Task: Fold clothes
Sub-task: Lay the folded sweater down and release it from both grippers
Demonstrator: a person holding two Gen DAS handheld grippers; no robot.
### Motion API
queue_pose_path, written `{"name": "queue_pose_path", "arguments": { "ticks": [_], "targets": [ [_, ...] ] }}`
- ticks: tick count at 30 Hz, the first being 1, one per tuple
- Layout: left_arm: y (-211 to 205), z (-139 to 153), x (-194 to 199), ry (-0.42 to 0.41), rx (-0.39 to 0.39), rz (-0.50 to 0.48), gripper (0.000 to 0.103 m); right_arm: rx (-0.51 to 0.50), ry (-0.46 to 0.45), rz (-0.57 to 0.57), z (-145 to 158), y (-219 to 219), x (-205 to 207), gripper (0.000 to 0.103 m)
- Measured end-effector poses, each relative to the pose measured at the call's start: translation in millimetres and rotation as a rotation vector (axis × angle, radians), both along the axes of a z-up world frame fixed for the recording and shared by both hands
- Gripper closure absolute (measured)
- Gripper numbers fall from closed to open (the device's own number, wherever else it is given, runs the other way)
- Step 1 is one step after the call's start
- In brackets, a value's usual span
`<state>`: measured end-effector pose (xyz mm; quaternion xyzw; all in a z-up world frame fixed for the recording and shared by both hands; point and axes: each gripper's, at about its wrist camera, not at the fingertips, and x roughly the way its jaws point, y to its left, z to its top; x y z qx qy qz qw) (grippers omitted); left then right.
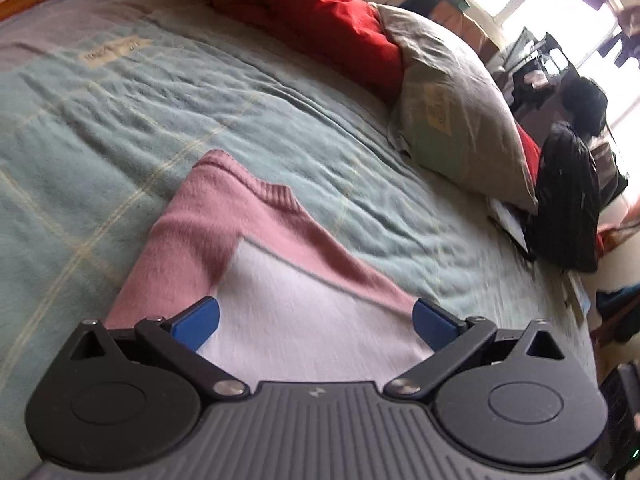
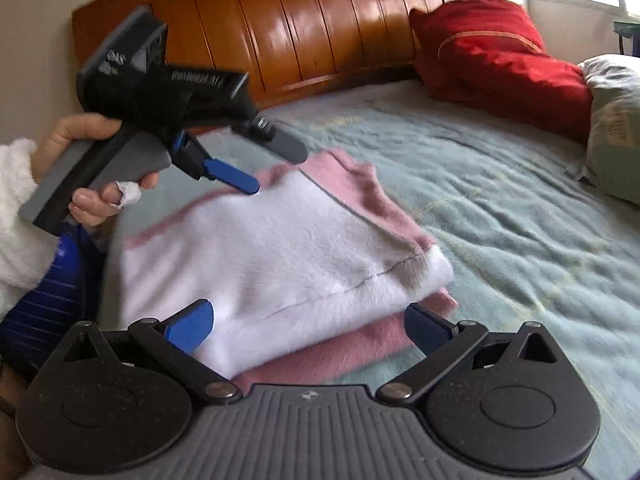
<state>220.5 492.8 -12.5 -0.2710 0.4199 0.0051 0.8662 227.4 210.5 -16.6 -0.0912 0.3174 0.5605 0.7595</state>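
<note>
Sweater (image 2: 280, 264): a pink and white knit, folded into a thick stack, lay on the bed's teal blanket (image 2: 500, 208).
Hidden parts: the sweater's near edge was cut off behind both gripper bodies; motion blur softened its far edge.
Left gripper (image 1: 316, 322): fingers spread wide, holding nothing, poised over the sweater's white panel; contact could not be told.
Right gripper (image 2: 308, 322): fingers spread wide, empty, at the sweater's near edge.
Hand (image 2: 100, 168): gripped the left gripper's handle above the sweater.
Open room: bare blanket beyond the sweater, up to the wooden headboard (image 2: 320, 24), red pillow (image 2: 500, 64) and grey pillow (image 1: 456, 108).
</note>
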Motion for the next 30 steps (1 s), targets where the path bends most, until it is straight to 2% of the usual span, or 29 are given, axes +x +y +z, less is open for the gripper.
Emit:
{"name": "queue_pose_path", "arguments": {
  "ticks": [3, 6, 8, 10, 13, 16, 21, 23, 25, 27, 30],
  "targets": [
    [-10, 3, -23, -0.006, 0.002, -0.038, 0.001, 0.011, -0.007, 0.002, 9, -30, -22, 0.000],
    [-5, -17, -32, 0.041, -0.006, 0.016, 0.001, 0.001, -0.011, -0.007, 13, -59, -42, 0.000],
    [0, -22, -35, 0.041, -0.025, 0.043, 0.001, 0.004, -0.004, -0.024, 14, -78, -51, 0.000],
    [0, -12, -34, 0.040, -0.035, 0.056, 0.001, 0.008, -0.011, -0.055, 18, -99, -60, 0.000],
    [-5, -14, -26, 0.047, 0.023, 0.071, 0.001, 0.034, -0.017, -0.121, 25, -131, -69, 0.000],
    [-10, -16, -17, 0.053, 0.082, 0.087, 0.001, 0.080, 0.024, -0.202, 26, -157, -70, 0.000],
    [-18, -18, -2, 0.064, 0.180, 0.112, 0.001, 0.087, 0.058, -0.241, 23, -175, -74, 0.000],
    [-36, -8, -4, 0.072, 0.257, 0.103, 0.001, 0.070, 0.051, -0.247, 23, -179, -77, 0.000],
    [-59, 4, -12, 0.059, 0.276, 0.068, 0.001, 0.069, 0.043, -0.260, 23, -184, -80, 0.000],
    [-87, 12, -26, 0.003, 0.247, 0.003, 0.001, 0.078, 0.058, -0.270, 21, -190, -83, 0.000],
    [-116, 4, -40, -0.025, 0.131, -0.060, 0.001, 0.082, 0.075, -0.285, 20, -199, -88, 0.000]
  ]
}}
